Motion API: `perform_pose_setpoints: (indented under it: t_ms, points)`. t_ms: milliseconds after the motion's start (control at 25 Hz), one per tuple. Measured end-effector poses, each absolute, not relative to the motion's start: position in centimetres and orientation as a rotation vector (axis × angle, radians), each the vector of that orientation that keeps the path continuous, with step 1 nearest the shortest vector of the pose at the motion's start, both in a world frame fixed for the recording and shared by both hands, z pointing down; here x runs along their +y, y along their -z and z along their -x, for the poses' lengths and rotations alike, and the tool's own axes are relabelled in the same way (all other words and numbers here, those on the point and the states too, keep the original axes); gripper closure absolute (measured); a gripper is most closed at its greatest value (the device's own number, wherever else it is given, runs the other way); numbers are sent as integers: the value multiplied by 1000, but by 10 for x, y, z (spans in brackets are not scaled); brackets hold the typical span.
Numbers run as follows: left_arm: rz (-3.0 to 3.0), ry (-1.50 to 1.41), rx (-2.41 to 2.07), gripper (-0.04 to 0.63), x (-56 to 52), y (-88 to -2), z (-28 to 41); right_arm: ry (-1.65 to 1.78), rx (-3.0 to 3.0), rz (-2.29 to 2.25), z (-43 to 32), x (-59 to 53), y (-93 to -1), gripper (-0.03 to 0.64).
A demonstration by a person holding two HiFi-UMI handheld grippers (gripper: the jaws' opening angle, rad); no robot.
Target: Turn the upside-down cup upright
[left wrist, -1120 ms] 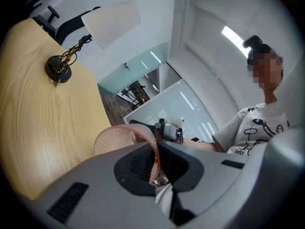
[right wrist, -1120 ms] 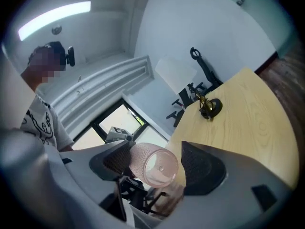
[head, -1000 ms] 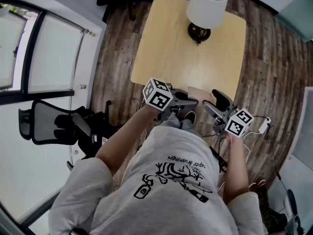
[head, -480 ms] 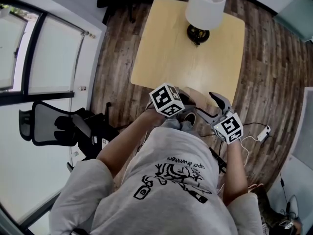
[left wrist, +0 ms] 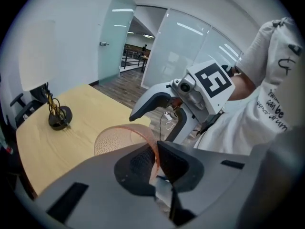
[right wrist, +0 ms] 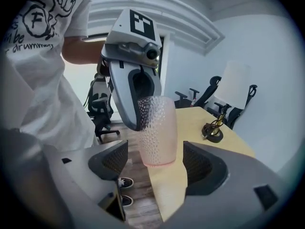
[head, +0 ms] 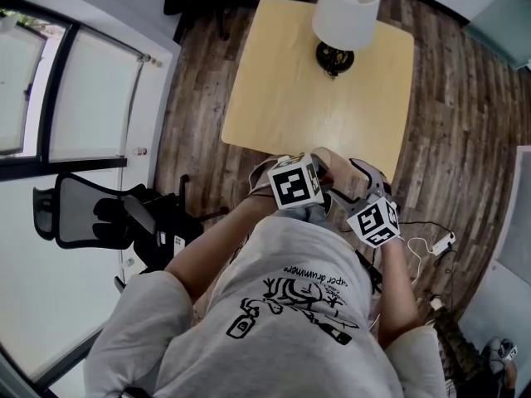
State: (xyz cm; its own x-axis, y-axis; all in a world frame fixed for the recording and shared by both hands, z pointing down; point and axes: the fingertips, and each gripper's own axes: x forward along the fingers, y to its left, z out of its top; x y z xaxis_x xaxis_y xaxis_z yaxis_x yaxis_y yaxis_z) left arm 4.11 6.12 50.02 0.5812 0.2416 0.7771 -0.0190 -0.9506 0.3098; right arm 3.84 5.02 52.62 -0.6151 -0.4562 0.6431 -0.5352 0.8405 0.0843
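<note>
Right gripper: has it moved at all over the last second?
Yes. In the head view the right gripper has shifted left along the near edge of the table, away from its right corner, rolling as it went.

This looks like an office. A black mesh swivel chair (head: pixel 79 214) stands by a tall dark-framed window (head: pixel 91 106), and more black swivel chairs (right wrist: pixel 200 97) line a white wall. Frosted glass partition walls (left wrist: pixel 176 46) and a frosted glass door (left wrist: pixel 112 37) flank a lit corridor. A pale square wooden table (head: pixel 290 89) bearing a white-shaded lamp (head: pixel 347 11) stands on grey-brown wood-plank flooring (head: pixel 465 98).
</note>
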Motion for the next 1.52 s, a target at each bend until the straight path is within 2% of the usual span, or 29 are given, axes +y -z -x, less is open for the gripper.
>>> perform_pose_setpoints:
  t_ms: [440,1040,1240,1320,1520]
  points:
    - [-2656,-1443,377,574,91,-488,-55,-85,-2296,-695,-34,53,-531,279]
    - [-2766,-1487,317,566,89,-483,-59,-53,-2328,-764,-35,46,-523,281]
    - [-2844,-1340,177,522,78,-470,-61,-58,-2344,-810,-40,42,-522,281]
    - [-2888,-1253,120,484,72,-460,-62,-67,-2354,-826,-42,41,-521,281]
    - [-2905,-872,-49,399,57,-432,-61,-106,-2400,-888,-45,38,-513,281]
